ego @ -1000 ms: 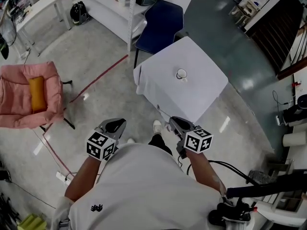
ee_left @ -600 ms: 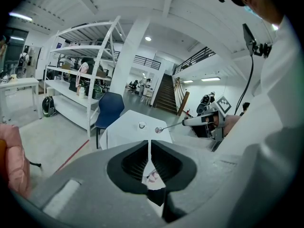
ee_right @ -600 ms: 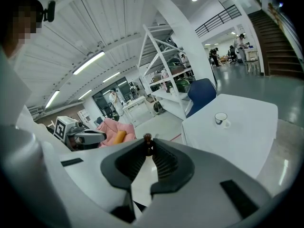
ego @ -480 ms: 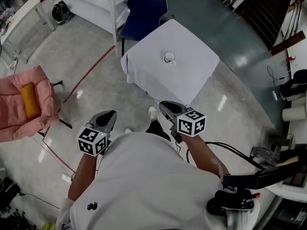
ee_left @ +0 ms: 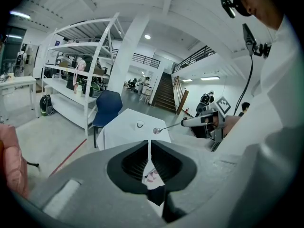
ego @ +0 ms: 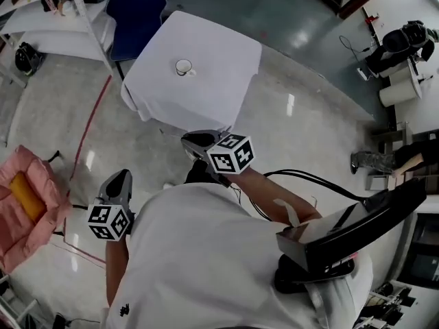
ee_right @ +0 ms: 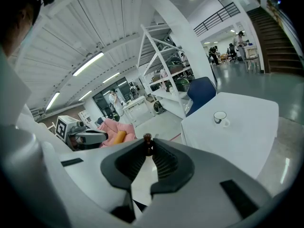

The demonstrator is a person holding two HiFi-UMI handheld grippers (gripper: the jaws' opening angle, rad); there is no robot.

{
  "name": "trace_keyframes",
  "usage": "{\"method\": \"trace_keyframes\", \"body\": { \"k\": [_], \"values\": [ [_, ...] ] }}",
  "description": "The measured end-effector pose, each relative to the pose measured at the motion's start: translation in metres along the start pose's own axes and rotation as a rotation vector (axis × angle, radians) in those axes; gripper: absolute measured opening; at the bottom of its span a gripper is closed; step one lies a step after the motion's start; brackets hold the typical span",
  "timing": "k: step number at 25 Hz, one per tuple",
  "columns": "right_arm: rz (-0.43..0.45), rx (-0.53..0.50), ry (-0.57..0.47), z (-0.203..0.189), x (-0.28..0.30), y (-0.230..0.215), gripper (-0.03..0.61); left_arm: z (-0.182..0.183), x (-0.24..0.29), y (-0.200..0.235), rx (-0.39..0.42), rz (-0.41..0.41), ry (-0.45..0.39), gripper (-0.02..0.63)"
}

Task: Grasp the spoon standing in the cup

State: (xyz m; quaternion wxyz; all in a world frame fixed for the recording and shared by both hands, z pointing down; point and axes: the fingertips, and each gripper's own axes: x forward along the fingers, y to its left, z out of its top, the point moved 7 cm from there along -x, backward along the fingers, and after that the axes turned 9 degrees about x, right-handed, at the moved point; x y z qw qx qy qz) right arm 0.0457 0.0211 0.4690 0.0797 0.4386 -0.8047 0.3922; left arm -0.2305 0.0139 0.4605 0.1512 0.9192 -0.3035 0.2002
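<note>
A white cup (ego: 183, 67) stands on the white-clothed table (ego: 219, 60), far ahead of both grippers; no spoon shows in it. In the left gripper view a metal spoon (ee_left: 164, 128) sticks out of my right gripper (ee_left: 190, 122), bowl pointing toward the cup (ee_left: 140, 124). In the right gripper view the spoon's dark handle end (ee_right: 148, 138) sits pinched between the jaws of my right gripper (ee_right: 148, 145), with the cup (ee_right: 219, 116) well beyond. My left gripper (ee_left: 149, 145) is shut and holds nothing. Both grippers hover over the floor, right (ego: 195, 141) and left (ego: 120, 182).
A blue chair (ego: 137, 9) and white shelving (ego: 48, 12) stand behind the table. A pink padded chair (ego: 24, 204) with an orange cushion sits at the left. Cables and equipment (ego: 384, 46) lie at the right. Shiny floor separates me from the table.
The head view has swung round: the table and cup now sit upper left and the pink chair lower left. The right gripper stands closer to the table's near edge.
</note>
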Motion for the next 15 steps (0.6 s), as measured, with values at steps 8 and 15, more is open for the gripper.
{"method": "trace_keyframes", "body": {
  "k": [8,15],
  "values": [
    [0.007,0.023,-0.006,0.001,-0.003,-0.021,0.051,0.003,0.023,-0.007,0.005,-0.017,0.026,0.028],
    [0.013,0.04,0.001,0.017,0.004,-0.048,0.051,0.017,0.052,-0.002,0.0,-0.017,0.041,0.026]
  ]
}}
